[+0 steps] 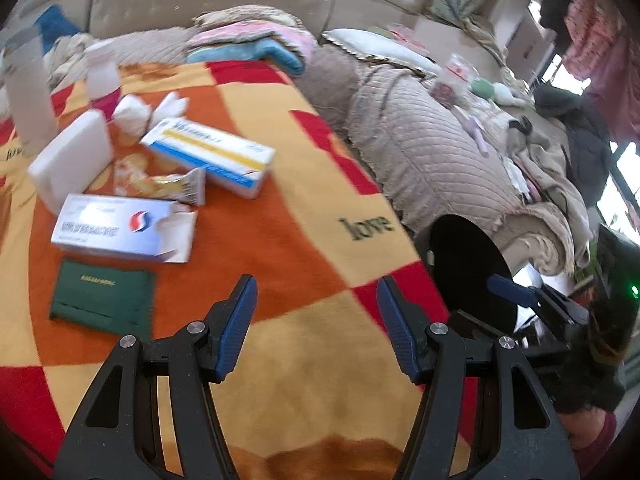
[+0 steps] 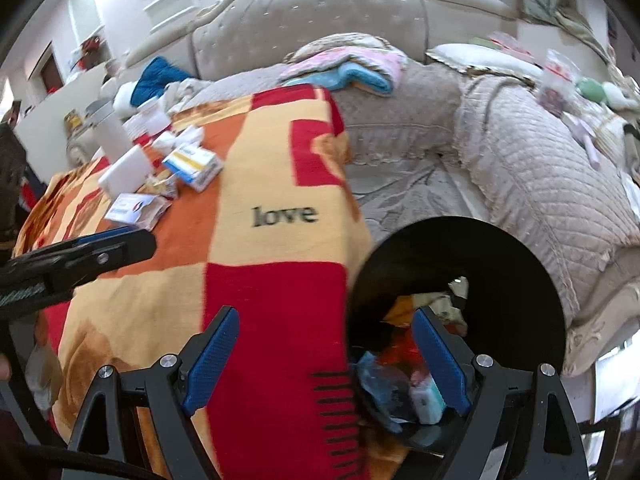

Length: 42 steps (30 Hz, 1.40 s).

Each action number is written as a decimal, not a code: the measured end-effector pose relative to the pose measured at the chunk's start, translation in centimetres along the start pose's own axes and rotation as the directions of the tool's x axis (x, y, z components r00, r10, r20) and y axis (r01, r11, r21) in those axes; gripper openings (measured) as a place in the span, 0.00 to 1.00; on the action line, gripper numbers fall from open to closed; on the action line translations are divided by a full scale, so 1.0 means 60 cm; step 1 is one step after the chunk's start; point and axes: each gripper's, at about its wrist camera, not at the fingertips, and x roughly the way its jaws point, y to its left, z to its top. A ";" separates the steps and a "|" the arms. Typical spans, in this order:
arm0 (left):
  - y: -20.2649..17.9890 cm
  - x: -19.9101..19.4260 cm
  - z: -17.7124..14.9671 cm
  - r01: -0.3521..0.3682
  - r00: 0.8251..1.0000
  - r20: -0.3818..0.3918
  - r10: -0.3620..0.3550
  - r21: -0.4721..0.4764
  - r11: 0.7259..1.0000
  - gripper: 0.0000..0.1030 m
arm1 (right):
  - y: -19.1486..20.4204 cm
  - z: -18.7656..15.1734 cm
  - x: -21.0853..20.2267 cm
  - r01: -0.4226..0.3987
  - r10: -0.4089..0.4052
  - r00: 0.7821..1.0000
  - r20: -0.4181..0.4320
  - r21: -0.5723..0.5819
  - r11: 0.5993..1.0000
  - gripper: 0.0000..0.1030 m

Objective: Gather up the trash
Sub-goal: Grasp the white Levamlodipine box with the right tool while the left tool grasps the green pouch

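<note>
Lying near the desk's far left corner, ahead-left of the wide, empty left gripper (image 1: pixel 316 320), the torn box (image 1: pixel 124 228) points its long axis sideways, while the right gripper (image 2: pixel 326 356), wide too, hangs at the bin (image 2: pixel 512 280).

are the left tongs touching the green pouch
Apart. In the left wrist view the open left tongs hover over bare blanket, and a strip of orange fabric shows between the left finger's pad and the green pouch.
</note>
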 end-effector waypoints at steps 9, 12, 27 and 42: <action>0.108 0.034 0.016 0.044 0.999 0.011 -0.043 -0.126 0.991 0.59 | 0.067 0.008 0.005 -0.037 0.037 0.999 -0.006 -0.080 0.996 0.84; 0.142 0.031 0.012 0.048 0.999 -0.010 -0.051 -0.163 0.985 0.59 | 0.083 0.010 0.009 -0.043 0.042 0.999 -0.012 -0.097 0.994 0.84; 0.321 -0.148 -0.081 -0.051 0.996 -0.085 0.031 -0.244 0.968 0.59 | 0.175 0.041 0.066 -0.180 0.173 0.983 -0.057 -0.156 0.971 0.84; 0.378 -0.213 -0.116 -0.112 0.994 -0.054 0.100 -0.348 0.931 0.59 | 0.347 0.173 0.199 -0.391 0.365 0.920 -0.140 -0.310 0.866 0.84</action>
